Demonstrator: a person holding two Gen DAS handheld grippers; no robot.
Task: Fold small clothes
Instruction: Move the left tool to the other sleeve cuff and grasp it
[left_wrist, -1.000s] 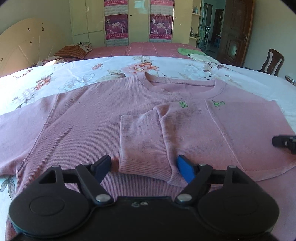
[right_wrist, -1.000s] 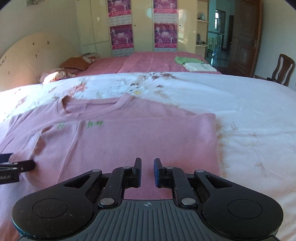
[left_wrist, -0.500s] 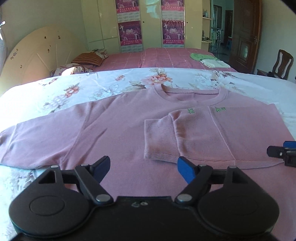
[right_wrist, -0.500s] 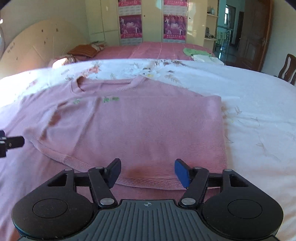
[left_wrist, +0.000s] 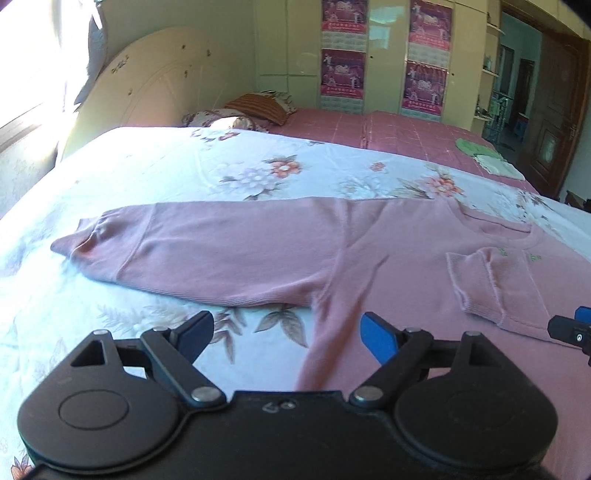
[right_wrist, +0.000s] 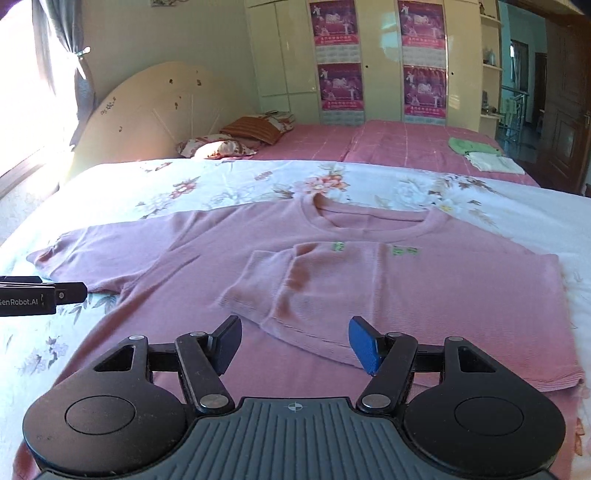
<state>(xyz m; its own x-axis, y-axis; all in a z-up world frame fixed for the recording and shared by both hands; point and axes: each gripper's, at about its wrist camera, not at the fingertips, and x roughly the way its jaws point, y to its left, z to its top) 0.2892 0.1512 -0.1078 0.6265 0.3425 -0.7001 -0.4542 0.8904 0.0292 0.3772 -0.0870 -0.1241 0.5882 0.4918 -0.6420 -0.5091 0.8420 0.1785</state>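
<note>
step: fold the outstretched left sleeve | pink sweater flat on floral bedsheet | left gripper and right gripper both spread wide, empty | pinch the cuff, carry it across low, keep the chest unruffled

Floral sheet, 2 pillows, 4 posters, wardrobe.

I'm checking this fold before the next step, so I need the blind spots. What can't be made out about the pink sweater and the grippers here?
- Sweater hem: in both wrist views, hidden under the gripper bodies.
- Folded sleeve: what lies under it is covered.
- Outstretched sleeve cuff: in the left view, bunched and glare-washed.
- Green chest marks: too small to read.
- Left gripper and right gripper: both open; handles and hands cut off by the bottom edge.
</note>
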